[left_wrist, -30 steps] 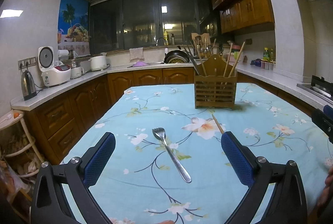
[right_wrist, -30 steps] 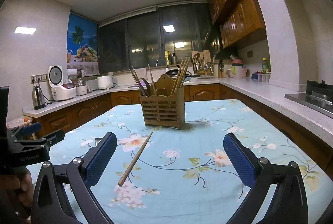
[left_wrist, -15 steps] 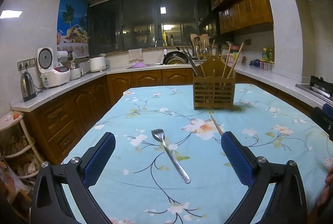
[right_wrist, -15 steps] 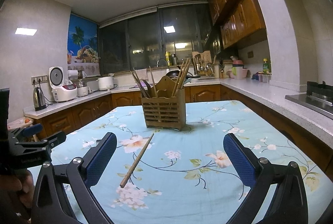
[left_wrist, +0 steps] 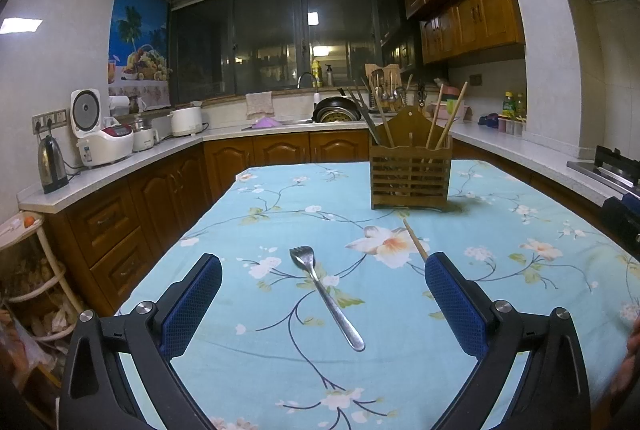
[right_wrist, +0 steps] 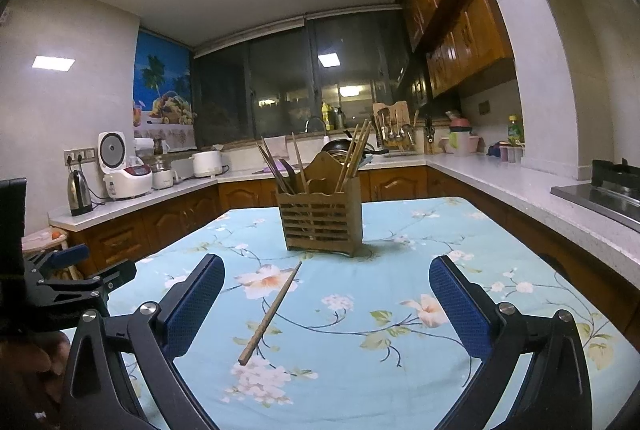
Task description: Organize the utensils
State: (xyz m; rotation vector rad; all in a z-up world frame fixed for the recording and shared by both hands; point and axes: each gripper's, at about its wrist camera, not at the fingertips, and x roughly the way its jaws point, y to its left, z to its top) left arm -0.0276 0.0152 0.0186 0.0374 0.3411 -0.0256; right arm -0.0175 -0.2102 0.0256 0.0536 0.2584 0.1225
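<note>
A metal fork (left_wrist: 326,296) lies on the floral blue tablecloth (left_wrist: 280,370), tines away from me, between the fingers of my open, empty left gripper (left_wrist: 323,272). A wooden chopstick (right_wrist: 271,312) lies on the cloth, just inside the left finger of my open, empty right gripper (right_wrist: 326,276); its far end also shows in the left wrist view (left_wrist: 415,240). A slatted wooden utensil holder (left_wrist: 410,170) with several chopsticks stands upright at the far middle of the table, also in the right wrist view (right_wrist: 320,220). The left gripper shows at the left edge of the right wrist view (right_wrist: 76,272).
Kitchen counters (left_wrist: 120,166) wrap around the table, with a kettle (left_wrist: 51,166), rice cooker (left_wrist: 100,134) and sink area behind. A stove (right_wrist: 608,186) sits on the right counter. A small rack (left_wrist: 28,270) stands at the table's left.
Both views have shifted only slightly; the left gripper has drifted a little nearer the fork. Fork, chopstick and holder have not moved.
</note>
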